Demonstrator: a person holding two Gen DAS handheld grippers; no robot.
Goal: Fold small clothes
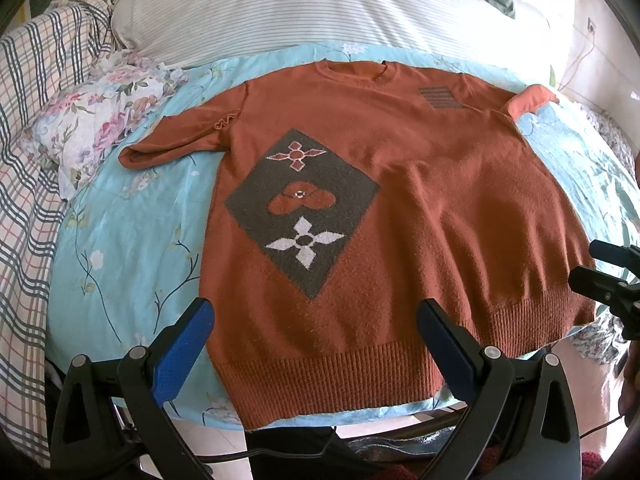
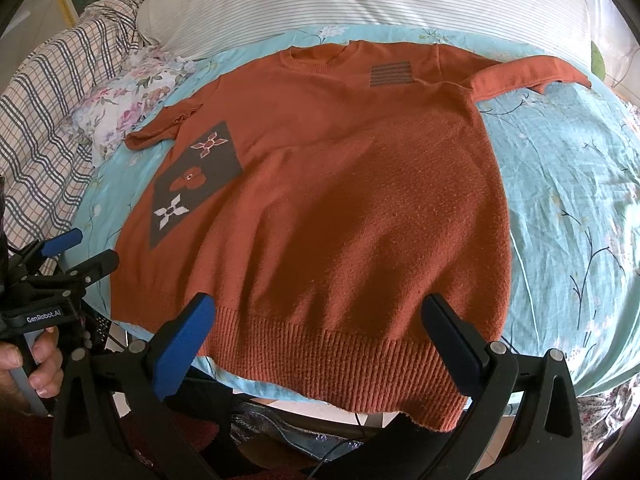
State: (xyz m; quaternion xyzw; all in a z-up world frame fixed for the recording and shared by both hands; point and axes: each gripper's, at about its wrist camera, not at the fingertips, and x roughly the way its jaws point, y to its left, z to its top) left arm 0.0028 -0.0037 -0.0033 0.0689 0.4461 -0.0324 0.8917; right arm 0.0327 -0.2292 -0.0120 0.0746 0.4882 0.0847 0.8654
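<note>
Lying flat on the floral bedsheet (image 1: 120, 232), the orange sweater (image 1: 400, 184) ran hem to collar toward twelve o'clock of both claws. The left gripper (image 1: 316, 320) and right gripper (image 2: 320, 316) each hovered wide and empty over the ribbed hem (image 2: 340, 356), left nearer the diamond patch (image 1: 304, 208).
</note>
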